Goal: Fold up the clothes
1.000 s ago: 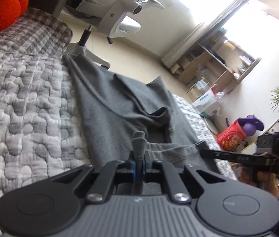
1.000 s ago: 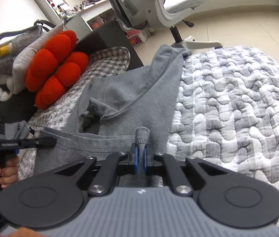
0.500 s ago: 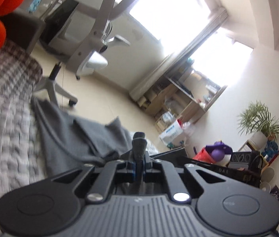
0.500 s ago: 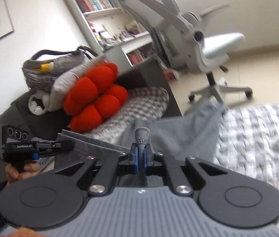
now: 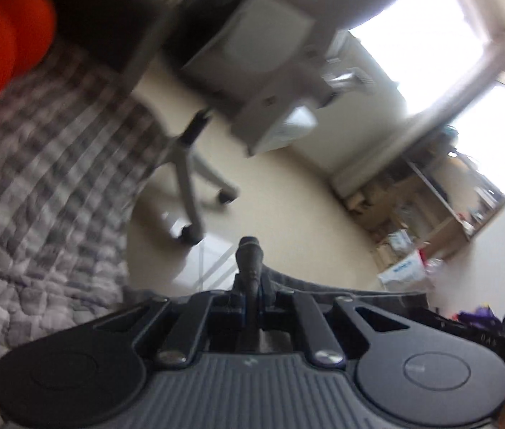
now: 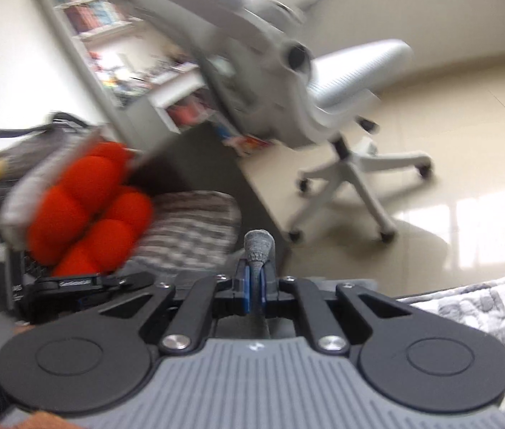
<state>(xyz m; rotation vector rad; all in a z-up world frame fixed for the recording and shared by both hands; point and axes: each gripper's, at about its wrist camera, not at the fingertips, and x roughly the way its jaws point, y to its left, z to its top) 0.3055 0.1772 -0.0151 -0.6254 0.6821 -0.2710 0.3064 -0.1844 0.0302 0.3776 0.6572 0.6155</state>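
Quilted bedding [image 5: 30, 236], grey and white in puffy stitched blotches, spreads to the left of the left gripper [image 5: 249, 250]; in the right wrist view the same quilt [image 6: 485, 307] shows as a bumpy corner low on the right of the right gripper [image 6: 259, 241]. Pale glossy floor [image 5: 288, 207] lies ahead of both tools, catching window light. A white office chair [image 6: 324, 107] with a mesh seat and a five-spoke castor base stands ahead and slightly right of the right gripper; from the left gripper it [image 5: 252, 71] looms ahead and above, badly blurred. A red cushion [image 6: 88, 207] of rounded, fuzzy lobes sits ahead-left of the right gripper, next to a grey-checked pillow [image 6: 191, 225].

Grey knit garment [image 6: 256, 246]: a small bunched tuft pokes up from between the closed jaws of the right gripper, with blue pads hugging the cloth on either side. The left gripper is likewise clamped, a dark fold of the garment [image 5: 249, 261] standing up between its jaws, and a thin taut edge of the fabric runs off to its right. The left gripper [image 6: 84, 282], black with white lettering, shows low to the left of the right one, its fingertips hard to make out.
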